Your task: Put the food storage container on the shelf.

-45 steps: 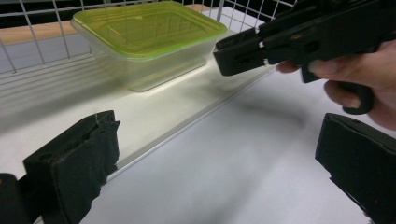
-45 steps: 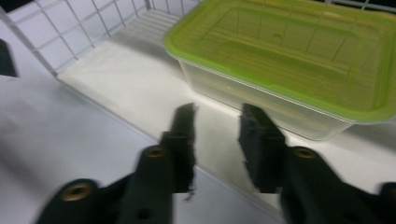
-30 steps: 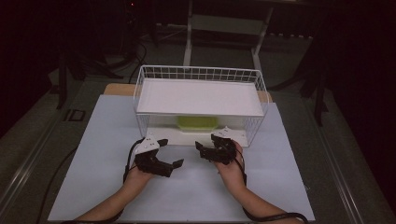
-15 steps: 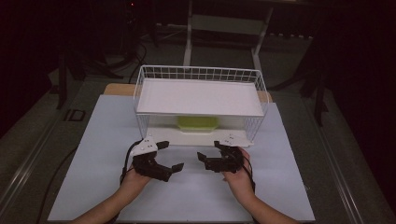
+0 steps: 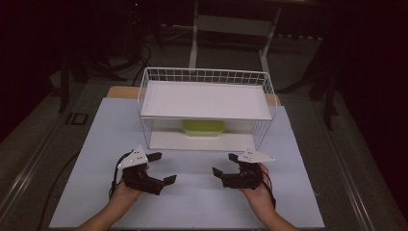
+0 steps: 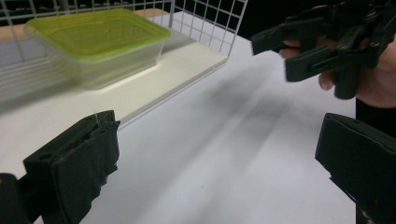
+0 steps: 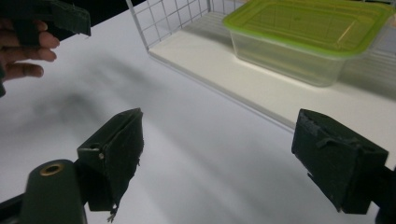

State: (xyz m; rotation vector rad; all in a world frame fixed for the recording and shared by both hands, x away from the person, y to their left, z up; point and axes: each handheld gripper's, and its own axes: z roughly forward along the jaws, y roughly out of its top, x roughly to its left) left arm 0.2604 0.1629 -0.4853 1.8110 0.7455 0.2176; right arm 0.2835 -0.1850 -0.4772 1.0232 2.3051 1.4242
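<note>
Hands rest low on the white surface (image 5: 192, 202) in the high view, the left gripper (image 5: 161, 168) and the right gripper (image 5: 223, 164) facing each other, both spread wide with nothing between the jaws. Beyond them stands a white wire rack (image 5: 207, 77), and on its lower shelf (image 5: 202, 141) sits the green-lidded container (image 5: 203, 127), well back from the front edge.

From the left gripper view, the container (image 6: 95, 44) lies ahead to the left, clear-walled, lid on, while the other gripper (image 6: 317, 42) hangs off to the right.

From the right gripper view, the container (image 7: 310, 37) sits up and to the right on the shelf, the jaws gaping and empty.

To reach it well, I'd judge each gripper should go in low under the upper shelf, level, and take opposite ends of the container squarely below the lid's rim.
</note>
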